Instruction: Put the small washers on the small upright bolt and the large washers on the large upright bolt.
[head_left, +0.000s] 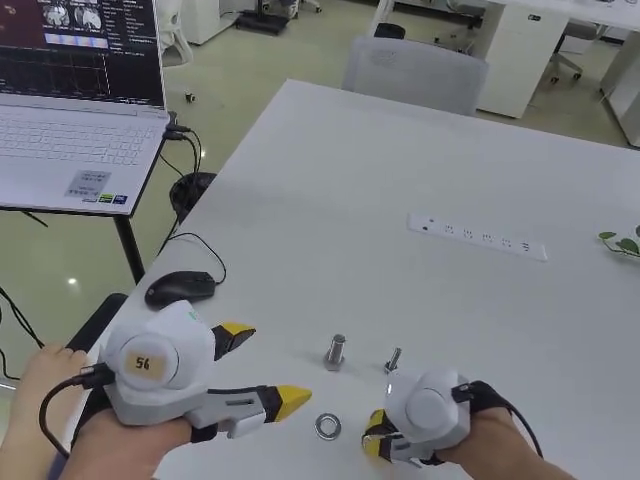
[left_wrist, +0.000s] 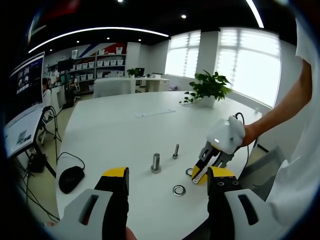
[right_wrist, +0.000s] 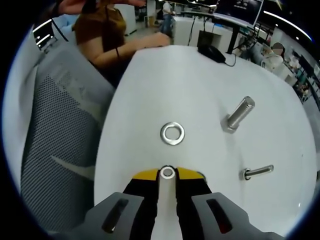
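While the left gripper (head_left: 262, 368) hovers with its jaws wide apart, the right gripper (head_left: 376, 438) has its jaws pressed in on a small washer (right_wrist: 167, 173), low over the white table (head_left: 420, 160). A large washer (right_wrist: 172, 133) lies just ahead. I judge this step to be the pick-up. Next, the washer's hole must be lined up over the small upright bolt (right_wrist: 257, 172), which stands beside the large upright bolt (right_wrist: 239, 115).

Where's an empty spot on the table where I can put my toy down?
Biggest bare patch: the middle of the table, between the mouse, the power strip and the large bolt. Beyond the power strip is bare too. The near edge is crowded: the small bolt, a large washer, the left tool and the right tool holding a small washer.
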